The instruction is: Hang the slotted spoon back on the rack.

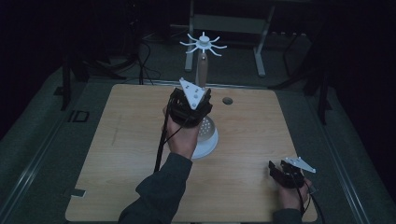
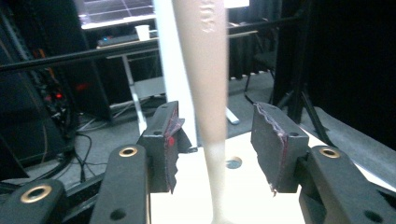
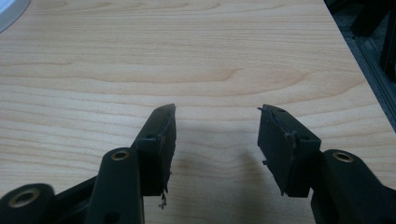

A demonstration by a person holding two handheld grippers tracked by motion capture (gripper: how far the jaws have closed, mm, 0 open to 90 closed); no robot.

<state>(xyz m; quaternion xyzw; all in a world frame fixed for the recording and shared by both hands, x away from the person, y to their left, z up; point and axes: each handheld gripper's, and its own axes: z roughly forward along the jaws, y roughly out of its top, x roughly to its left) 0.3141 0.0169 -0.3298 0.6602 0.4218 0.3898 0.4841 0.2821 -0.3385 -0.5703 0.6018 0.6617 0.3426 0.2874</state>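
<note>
A white stand rises from the middle of the wooden table (image 1: 126, 140). It has a perforated round base (image 1: 208, 138), a beige pole (image 1: 202, 70) and a white spoked top (image 1: 203, 44). My left gripper (image 1: 198, 95) is held up at the pole. In the left gripper view the pole (image 2: 205, 70) runs upright between the pads (image 2: 170, 140), with a gap on each side, so the left gripper (image 2: 217, 126) is open around it. My right gripper (image 1: 279, 169) rests low near the table's front right corner. In its own view the right gripper (image 3: 217, 112) is open over bare wood (image 3: 187, 56).
A small round hole (image 1: 227, 100) sits in the tabletop just right of the stand. The edge of the white base (image 3: 8, 10) shows far off in the right gripper view. Behind the table are a desk frame (image 1: 259, 51) and cables (image 1: 144, 60) on the dark floor.
</note>
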